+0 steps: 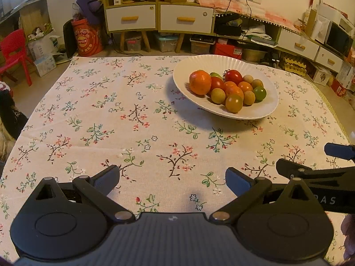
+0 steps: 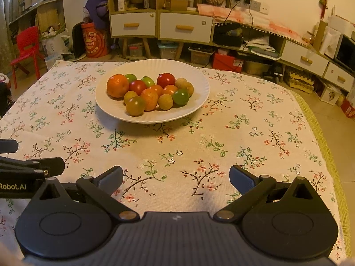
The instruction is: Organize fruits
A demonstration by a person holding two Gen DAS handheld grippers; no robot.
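A white fluted plate (image 1: 193, 66) (image 2: 197, 102) stands on the flowered tablecloth and holds several fruits in a heap: a big orange one (image 1: 199, 82) (image 2: 117, 85), red tomatoes (image 1: 233, 76) (image 2: 166, 79), green ones (image 1: 259, 93) (image 2: 180, 97) and small tan ones (image 1: 218, 95) (image 2: 165, 102). My left gripper (image 1: 173, 179) hovers over the near cloth, open and empty, with the plate ahead to the right. My right gripper (image 2: 176, 177) is open and empty too, the plate ahead to its left. Each gripper shows at the other view's edge.
The table (image 1: 99, 115) (image 2: 255, 133) carries only the cloth and the plate. Behind it stand white-drawered cabinets (image 1: 131, 17) (image 2: 186, 27), storage boxes on the floor, a red chair (image 1: 13, 51) (image 2: 27, 44) at left and a low shelf unit (image 2: 304, 57) at right.
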